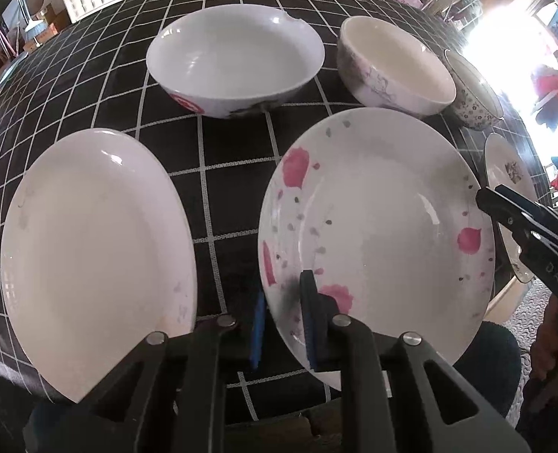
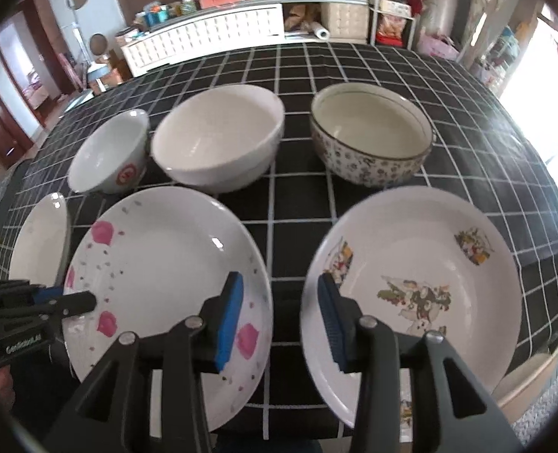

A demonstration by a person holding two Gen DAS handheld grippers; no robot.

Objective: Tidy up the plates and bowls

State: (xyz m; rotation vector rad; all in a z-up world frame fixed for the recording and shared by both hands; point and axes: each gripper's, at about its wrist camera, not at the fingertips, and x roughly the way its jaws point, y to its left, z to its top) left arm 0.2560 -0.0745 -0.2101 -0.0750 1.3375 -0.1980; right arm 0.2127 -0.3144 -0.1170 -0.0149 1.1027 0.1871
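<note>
Three plates lie in a front row on the black checked table (image 1: 233, 173): a plain white plate (image 1: 94, 249), a pink-flowered plate (image 1: 377, 234) (image 2: 165, 275), and a plate with painted pictures (image 2: 422, 287). Behind stand a white bowl with a red mark (image 1: 237, 64) (image 2: 109, 154), a plain white bowl (image 1: 396, 64) (image 2: 218, 136), and a patterned bowl (image 2: 369, 139). My left gripper (image 1: 282, 321) straddles the near-left rim of the pink-flowered plate, one pad over it, one under; whether it grips is unclear. My right gripper (image 2: 282, 317) is open, hovering over the gap between the pink-flowered and pictured plates.
The table's near edge runs just under both grippers. A white cabinet (image 2: 207, 37) and cluttered shelves (image 2: 388, 3) stand beyond the far edge. Bright windows are at the right. The right gripper also shows in the left wrist view (image 1: 484, 196), by the pink-flowered plate's right rim.
</note>
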